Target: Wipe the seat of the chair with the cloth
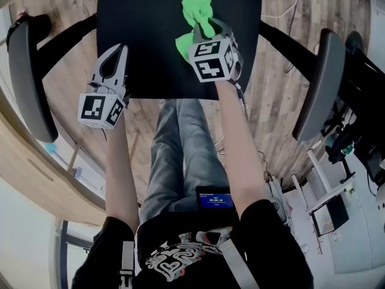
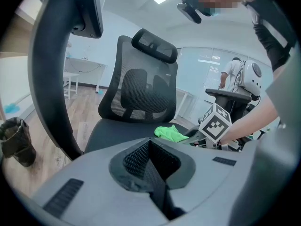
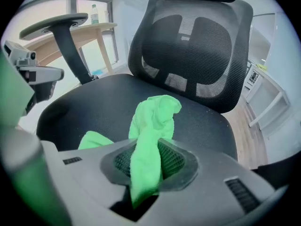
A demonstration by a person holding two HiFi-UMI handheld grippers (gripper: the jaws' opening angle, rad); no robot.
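Wood flooring surrounds the black chair seat (image 1: 144, 35). Mid-seat, the right gripper (image 1: 207, 30) pinches the green cloth (image 1: 194, 2), whose loose end trails toward the back edge. The left gripper (image 1: 120, 53), closed and empty, hovers at the front-left edge.

Soft fuzzy green cloth (image 1: 195, 14), matt black woven fabric seat (image 1: 144, 35), open black mesh backrest (image 3: 197, 51), smooth dark armrest (image 1: 24, 71), wood-grain plank floor (image 1: 283, 101), matt grey plastic left gripper (image 1: 122, 50) and right gripper (image 1: 212, 26), black cross-hatched pads (image 3: 176, 159)
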